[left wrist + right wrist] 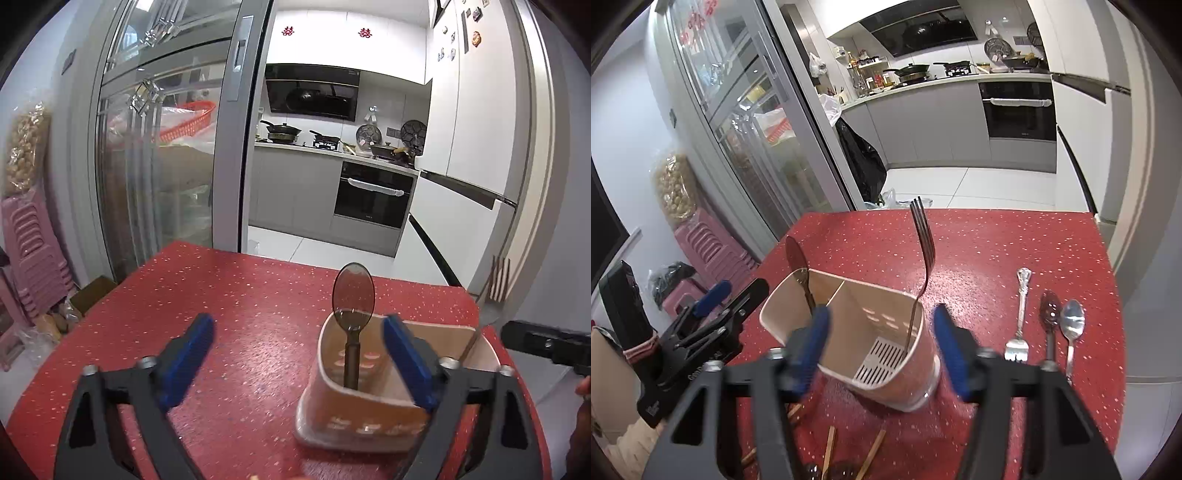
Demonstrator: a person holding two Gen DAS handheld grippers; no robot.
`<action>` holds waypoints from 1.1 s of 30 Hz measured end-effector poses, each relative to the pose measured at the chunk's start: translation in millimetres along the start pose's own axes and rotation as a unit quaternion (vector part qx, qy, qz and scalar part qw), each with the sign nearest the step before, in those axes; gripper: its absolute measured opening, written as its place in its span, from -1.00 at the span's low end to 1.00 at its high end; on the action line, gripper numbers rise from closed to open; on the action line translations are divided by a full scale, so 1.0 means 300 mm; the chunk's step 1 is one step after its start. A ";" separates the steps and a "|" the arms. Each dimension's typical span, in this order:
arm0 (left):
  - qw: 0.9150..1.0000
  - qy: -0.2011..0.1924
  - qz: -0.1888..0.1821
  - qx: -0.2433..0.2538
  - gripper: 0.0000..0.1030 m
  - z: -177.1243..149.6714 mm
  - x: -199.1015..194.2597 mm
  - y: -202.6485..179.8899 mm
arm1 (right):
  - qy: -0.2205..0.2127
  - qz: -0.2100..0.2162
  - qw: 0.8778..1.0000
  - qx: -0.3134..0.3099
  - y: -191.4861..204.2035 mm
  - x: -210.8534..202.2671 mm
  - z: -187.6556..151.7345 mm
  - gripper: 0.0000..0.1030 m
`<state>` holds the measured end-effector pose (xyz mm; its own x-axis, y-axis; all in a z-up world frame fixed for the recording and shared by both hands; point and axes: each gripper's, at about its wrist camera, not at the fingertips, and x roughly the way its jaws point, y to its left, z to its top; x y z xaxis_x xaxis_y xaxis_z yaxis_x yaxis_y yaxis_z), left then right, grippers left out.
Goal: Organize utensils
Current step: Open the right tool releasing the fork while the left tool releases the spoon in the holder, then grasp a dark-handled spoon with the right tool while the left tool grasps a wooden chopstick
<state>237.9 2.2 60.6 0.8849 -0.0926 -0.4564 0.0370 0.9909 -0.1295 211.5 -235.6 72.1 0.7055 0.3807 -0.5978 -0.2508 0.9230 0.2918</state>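
A beige two-compartment utensil holder (871,332) is standing on the red worktop (997,258), toward its near edge. A dark translucent spoon (354,295) is standing bowl-up in one compartment, a fork (923,243) tines-up in the other. The left tongs (299,354) are gaping wide, grasping nothing; the right tongs (882,350) are also released, straddling the holder. Toward the right edge a silver fork (1019,317), a dark spoon (1049,321) and a silver spoon (1071,328) are lying side by side

Left gripper (297,354): black triangulated frame, cut-out windows, silver screws, blue ribbed finger pads (188,363). Right gripper (881,349): same build. Striped knit cuff (641,349) at wrist.
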 end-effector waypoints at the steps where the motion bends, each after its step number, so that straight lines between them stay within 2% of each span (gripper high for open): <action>1: 1.000 0.000 0.001 0.004 1.00 -0.004 -0.016 0.005 | -0.003 0.000 1.000 0.001 0.003 -0.018 -0.011 0.51; 4: 1.000 0.021 0.000 0.017 1.00 -0.024 -0.056 0.021 | -0.011 0.000 1.000 0.009 0.004 -0.066 -0.042 0.61; 7: 0.998 0.061 -0.005 0.016 1.00 -0.065 -0.084 0.052 | 0.000 0.011 0.999 0.035 -0.009 -0.089 -0.082 0.71; 9: 0.995 0.096 -0.002 0.021 1.00 -0.107 -0.098 0.072 | 0.022 0.022 0.998 0.058 -0.020 -0.092 -0.126 1.00; 16: 0.986 0.161 0.023 0.043 1.00 -0.289 -0.158 0.124 | 0.107 0.013 0.989 0.097 -0.025 -0.076 -0.312 1.00; 18: 0.981 0.187 0.015 0.051 1.00 -0.347 -0.174 0.137 | 0.125 0.006 0.987 0.102 -0.025 -0.070 -0.367 1.00; 24: 0.976 0.208 0.022 0.062 1.00 -0.451 -0.231 0.157 | 0.182 -0.011 0.975 0.126 -0.036 -0.033 -0.525 1.00; 27: 0.974 0.215 0.021 0.064 1.00 -0.469 -0.229 0.167 | 0.198 -0.020 0.971 0.130 -0.041 -0.023 -0.567 1.00; 33: 0.972 0.224 0.020 0.074 1.00 -0.492 -0.223 0.178 | 0.202 -0.035 0.971 0.124 -0.034 -0.034 -0.591 0.99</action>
<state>112.2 47.0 -45.7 0.5974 -0.0553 -0.8000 0.1025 0.9947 0.0078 89.2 -239.1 -57.1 0.3857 0.3540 -0.8520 -0.0085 0.9248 0.3803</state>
